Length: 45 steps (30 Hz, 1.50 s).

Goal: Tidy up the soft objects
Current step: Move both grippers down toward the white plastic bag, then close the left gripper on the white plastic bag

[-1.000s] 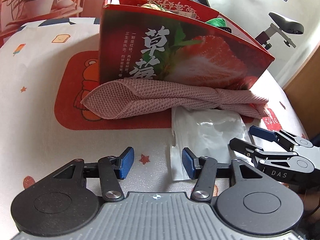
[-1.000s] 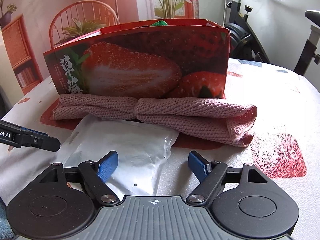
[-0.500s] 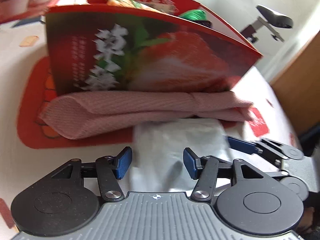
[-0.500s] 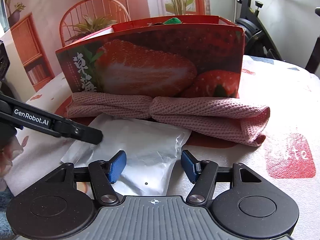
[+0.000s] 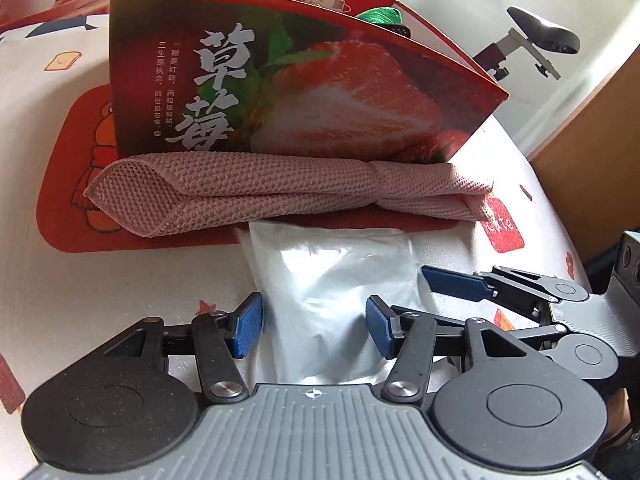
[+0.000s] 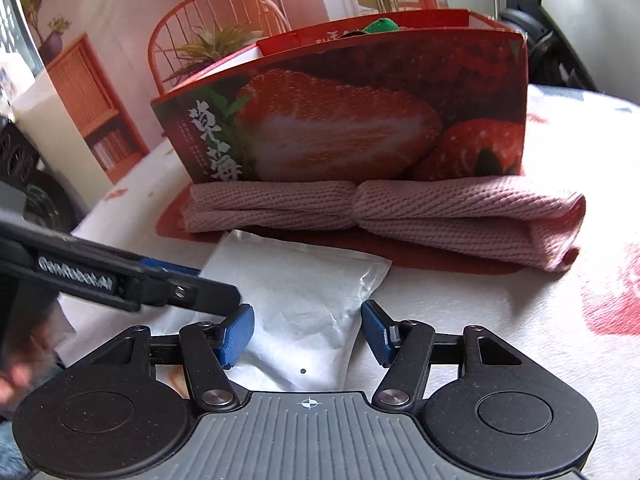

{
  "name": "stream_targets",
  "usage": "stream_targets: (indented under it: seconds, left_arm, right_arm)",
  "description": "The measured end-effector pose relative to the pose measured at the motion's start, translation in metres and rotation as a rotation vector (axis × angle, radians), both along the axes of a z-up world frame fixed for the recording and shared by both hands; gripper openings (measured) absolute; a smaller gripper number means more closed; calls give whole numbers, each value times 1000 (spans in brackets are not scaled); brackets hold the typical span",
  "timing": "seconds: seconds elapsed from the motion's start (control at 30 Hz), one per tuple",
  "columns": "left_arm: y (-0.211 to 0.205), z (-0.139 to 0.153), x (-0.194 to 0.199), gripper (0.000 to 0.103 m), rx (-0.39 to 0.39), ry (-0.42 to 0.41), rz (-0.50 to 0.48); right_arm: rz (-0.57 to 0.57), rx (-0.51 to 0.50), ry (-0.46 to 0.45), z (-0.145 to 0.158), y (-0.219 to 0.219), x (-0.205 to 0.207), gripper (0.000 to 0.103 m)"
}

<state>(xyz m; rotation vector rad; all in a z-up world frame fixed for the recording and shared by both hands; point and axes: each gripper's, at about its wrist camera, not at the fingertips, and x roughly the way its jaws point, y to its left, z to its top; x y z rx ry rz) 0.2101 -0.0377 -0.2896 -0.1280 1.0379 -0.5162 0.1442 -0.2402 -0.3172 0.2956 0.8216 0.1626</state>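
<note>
A white plastic pouch [image 5: 332, 280] [image 6: 296, 288] lies flat on the table. Behind it a folded pink knit cloth [image 5: 280, 184] [image 6: 400, 212] rests against a red strawberry box [image 5: 320, 92] [image 6: 340, 128]. My left gripper [image 5: 314, 330] is open just over the pouch's near end, which shows between its blue pads. My right gripper [image 6: 308, 334] comes at the same pouch from the other side. Its jaws are closing with the pouch's corner between them, and the pads stand clear of it. Each view shows the other gripper's fingers [image 5: 456, 285] [image 6: 160, 284] close by.
Something green [image 5: 376, 14] [image 6: 382, 26] sticks out of the box top. A red mat [image 5: 72, 184] lies under the box and cloth. Off the table are a wooden cabinet [image 5: 592, 152], a bike saddle [image 5: 548, 36] and a wire chair [image 6: 216, 12].
The left gripper slid sideways from beside the pouch to over it, and its fingers reached further into the right wrist view. The right jaws narrowed around the pouch's corner.
</note>
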Motion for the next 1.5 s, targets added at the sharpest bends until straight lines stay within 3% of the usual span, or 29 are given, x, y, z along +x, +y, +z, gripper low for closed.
stream_targets:
  seconds: [0.1,0.23,0.4,0.67,0.93,1.13,1.27,1.37,1.47,1.5]
  left_arm:
    - [4,-1,2,55,-13,9,16]
    - [21,-3,6,41,-78,54,65]
    - [33,-5,4,35,-98,72,93]
    - [41,-1,5,35,-62,71,85]
    - [40,-4,5,35,-56,65,80]
    - [34,-5,1,34,-63,69,49]
    - [37,-6,1,33,-94,87,62]
    - [36,-5,0,33,-86,82,54]
    - [36,-5,1,33,-83,77,59]
    - [37,-4,1,33,-84,77,61]
  right_arm:
    - [14,-7,3,0,5,0,51]
    - [5,3,5,0,2,0,43]
    - [6,-1,4,-1,0,0,42]
    - [6,0,24,1,1,2,43]
    - [-6,75,51,1,-2,3,46]
    - [-28,121,35,-2,2,7,57]
    - [-23,107,38,-1,5,8,56]
    - [-34,110,40,0,4,7,52]
    - [-59,96,42,1,0,6,32]
    - [-70,92,44,1,-2,5,21]
